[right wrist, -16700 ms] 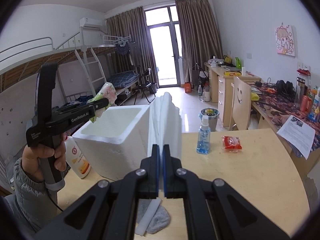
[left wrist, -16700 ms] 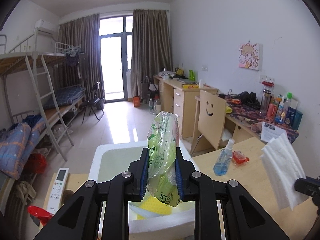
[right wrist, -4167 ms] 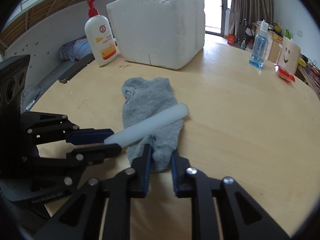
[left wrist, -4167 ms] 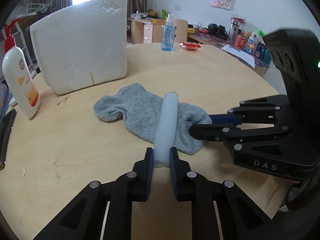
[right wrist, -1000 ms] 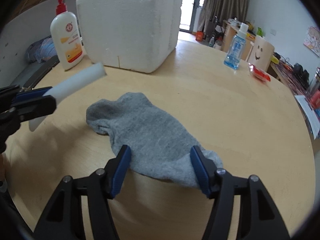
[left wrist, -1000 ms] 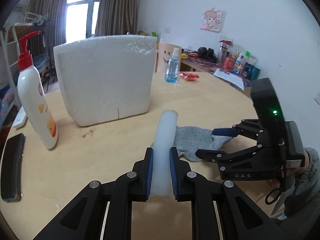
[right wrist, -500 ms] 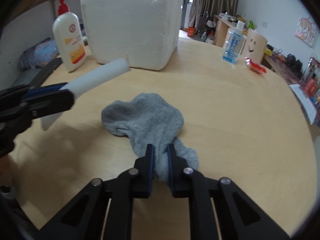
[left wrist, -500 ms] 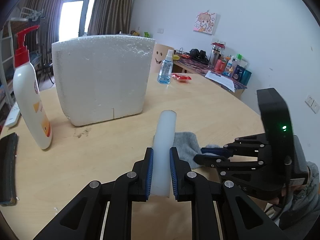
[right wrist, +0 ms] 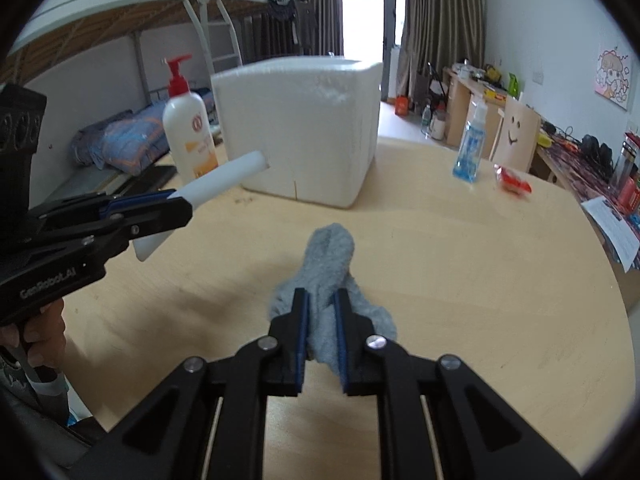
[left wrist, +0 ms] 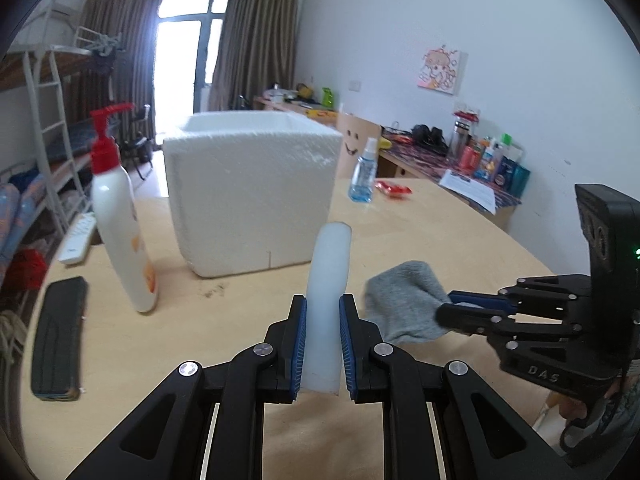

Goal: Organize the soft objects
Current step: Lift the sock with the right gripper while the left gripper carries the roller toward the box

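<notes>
My left gripper [left wrist: 323, 312] is shut on a white foam stick [left wrist: 329, 272] and holds it above the round wooden table [left wrist: 400, 224]. It also shows in the right wrist view [right wrist: 176, 204] with the foam stick [right wrist: 224, 178]. My right gripper [right wrist: 320, 304] is shut on a grey sock [right wrist: 326, 264] and lifts it off the table; the sock [left wrist: 404, 308] hangs from that gripper [left wrist: 444, 308] in the left wrist view. The open white foam box [left wrist: 252, 192] stands ahead, also seen in the right wrist view [right wrist: 304, 128].
A lotion pump bottle [left wrist: 118, 216] stands left of the box, with a black case [left wrist: 56, 336] at the table's left edge. A blue spray bottle [left wrist: 362, 176] and a red packet [left wrist: 394, 189] lie beyond the box. Desks and a bunk bed lie beyond the table.
My right gripper, shut on the sock, has lifted it off the table. My left gripper has risen with the foam stick; the box's open top now shows.
</notes>
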A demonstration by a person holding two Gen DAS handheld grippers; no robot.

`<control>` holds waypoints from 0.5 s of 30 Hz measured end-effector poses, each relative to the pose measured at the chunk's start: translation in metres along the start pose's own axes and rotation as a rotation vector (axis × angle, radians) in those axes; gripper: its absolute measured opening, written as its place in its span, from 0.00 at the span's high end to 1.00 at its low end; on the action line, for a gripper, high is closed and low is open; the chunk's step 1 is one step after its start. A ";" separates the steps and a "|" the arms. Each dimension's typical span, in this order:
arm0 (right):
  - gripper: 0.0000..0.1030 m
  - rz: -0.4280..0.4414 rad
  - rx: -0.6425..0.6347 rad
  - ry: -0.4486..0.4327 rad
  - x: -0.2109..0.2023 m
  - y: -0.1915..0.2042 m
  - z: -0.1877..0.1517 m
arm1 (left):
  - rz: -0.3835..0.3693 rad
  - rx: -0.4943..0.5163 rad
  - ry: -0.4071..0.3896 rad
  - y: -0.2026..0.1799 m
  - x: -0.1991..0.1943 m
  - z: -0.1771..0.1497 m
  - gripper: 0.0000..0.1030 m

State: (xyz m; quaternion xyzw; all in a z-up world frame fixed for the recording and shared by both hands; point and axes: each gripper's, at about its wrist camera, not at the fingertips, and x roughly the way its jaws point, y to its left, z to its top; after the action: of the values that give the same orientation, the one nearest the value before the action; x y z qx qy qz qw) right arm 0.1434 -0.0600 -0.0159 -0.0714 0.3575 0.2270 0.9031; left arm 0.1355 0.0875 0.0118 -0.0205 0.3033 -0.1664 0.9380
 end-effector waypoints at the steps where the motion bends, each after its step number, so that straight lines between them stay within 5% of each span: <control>1: 0.85 0.005 0.000 -0.009 -0.003 -0.001 0.001 | 0.011 0.003 -0.008 -0.002 -0.002 0.001 0.83; 15: 0.85 0.057 0.027 -0.149 -0.032 -0.021 0.026 | 0.082 0.019 -0.101 -0.008 -0.024 0.028 0.83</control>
State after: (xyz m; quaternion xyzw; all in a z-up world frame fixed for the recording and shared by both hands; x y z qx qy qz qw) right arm 0.1482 -0.0831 0.0243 -0.0320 0.2943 0.2524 0.9212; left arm 0.1308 0.0865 0.0494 -0.0078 0.2544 -0.1293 0.9584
